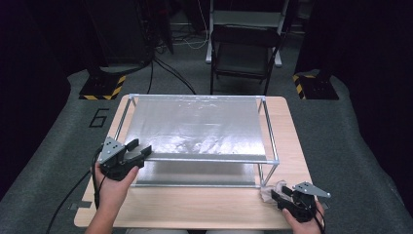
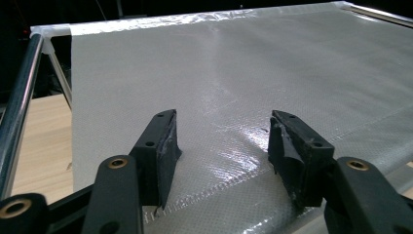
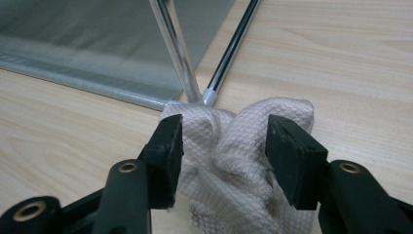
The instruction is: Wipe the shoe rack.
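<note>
The crumpled white waffle-weave cloth (image 3: 243, 161) lies on the wooden counter (image 1: 195, 207) against the near right foot of the chrome-framed rack (image 1: 270, 161), between the right gripper (image 3: 221, 146)'s parted jaws; the left gripper (image 1: 139, 150), jaws also apart, hovers over the rack's silvery sheet (image 2: 234, 78), far from it.

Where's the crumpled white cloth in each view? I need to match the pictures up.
High view: the cloth lies low at the right, on the table by the rack's near right corner, just ahead of the right hand-held gripper.
Left gripper view: not in it.
Right gripper view: bottom centre, between open jaws.
Shared landmark: the metal rack.
</note>
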A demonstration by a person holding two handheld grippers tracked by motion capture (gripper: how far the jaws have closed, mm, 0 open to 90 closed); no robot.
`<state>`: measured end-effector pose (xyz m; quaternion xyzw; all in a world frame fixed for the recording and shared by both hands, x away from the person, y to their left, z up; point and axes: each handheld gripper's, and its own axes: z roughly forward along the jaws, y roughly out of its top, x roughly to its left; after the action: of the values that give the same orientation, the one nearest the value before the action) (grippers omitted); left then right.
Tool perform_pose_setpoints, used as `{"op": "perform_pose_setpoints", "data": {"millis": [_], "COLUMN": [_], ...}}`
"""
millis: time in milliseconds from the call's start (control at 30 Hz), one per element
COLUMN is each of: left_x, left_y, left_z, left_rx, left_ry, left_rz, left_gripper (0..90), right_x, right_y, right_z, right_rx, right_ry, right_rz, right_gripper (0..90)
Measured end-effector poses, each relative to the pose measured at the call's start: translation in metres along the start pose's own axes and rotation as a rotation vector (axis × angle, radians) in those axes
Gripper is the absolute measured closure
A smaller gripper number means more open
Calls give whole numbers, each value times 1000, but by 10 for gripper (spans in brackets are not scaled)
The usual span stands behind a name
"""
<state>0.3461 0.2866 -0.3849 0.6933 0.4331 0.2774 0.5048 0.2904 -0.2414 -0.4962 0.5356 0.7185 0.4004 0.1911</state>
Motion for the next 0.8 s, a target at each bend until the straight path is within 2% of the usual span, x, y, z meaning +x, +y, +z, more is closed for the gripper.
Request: {"op": "perform_pose_setpoints", "data": {"millis": [200,333,433,667,800], "left_x": [0,3,9,27,33], "left_y": [5,10,11,1,-5], "left_z": [-6,-21,-34,-58,-68], "left_rx": [7,-31,-42,-47,-53], "left_ry": [0,1,12,62,83], "left_rz": [4,-1,-7,-18,-14], "left_gripper": [388,362,356,336,331], "right_x": [2,4,5,9,9], "right_y": [5,9,12,20,25], "right_z": [-2,-6,-6,-3,-2], "right_rx": [-9,-15,-30,-40,-45], "right_ry": [6,10,16,17,18], "right_rz": [-10,-4,-14,-33,-37], "right_gripper": [452,429,417,405,403]}}
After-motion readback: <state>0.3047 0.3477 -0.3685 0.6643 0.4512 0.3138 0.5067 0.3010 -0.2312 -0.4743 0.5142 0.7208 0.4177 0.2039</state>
